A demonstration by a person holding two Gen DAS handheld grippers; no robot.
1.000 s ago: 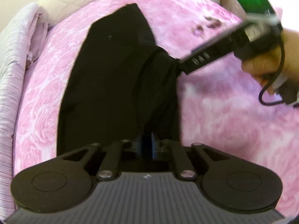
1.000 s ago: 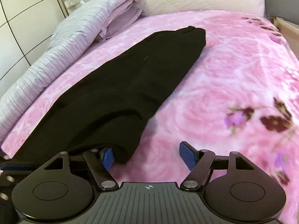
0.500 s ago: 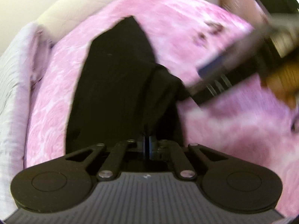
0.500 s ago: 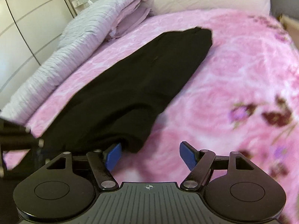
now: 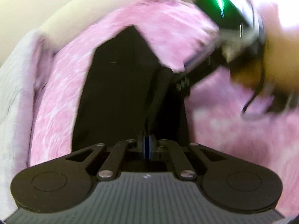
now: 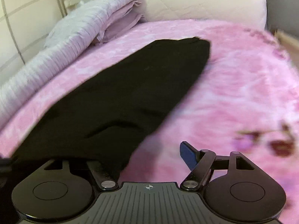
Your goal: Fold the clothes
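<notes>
A long black garment (image 5: 119,97) lies along the pink floral bedspread (image 5: 233,130); it also shows in the right wrist view (image 6: 130,93). My left gripper (image 5: 147,145) is shut on the garment's near edge, which rises in a taut fold from the jaws. My right gripper (image 6: 149,156) is open; its right blue pad (image 6: 187,155) shows, while the left finger is hidden under the draped cloth. In the left wrist view the right gripper (image 5: 188,78) touches the garment's lifted right edge.
A folded lilac quilt (image 6: 78,35) and a cream pillow (image 6: 201,3) lie at the head of the bed. A white panelled wardrobe (image 6: 22,22) stands at the left. The pink bedspread (image 6: 243,93) spreads to the right of the garment.
Both grippers have risen and moved forward along the garment. The cloth's near corner has slid over my right gripper's left finger, hiding its blue pad. My left gripper stays shut on the cloth.
</notes>
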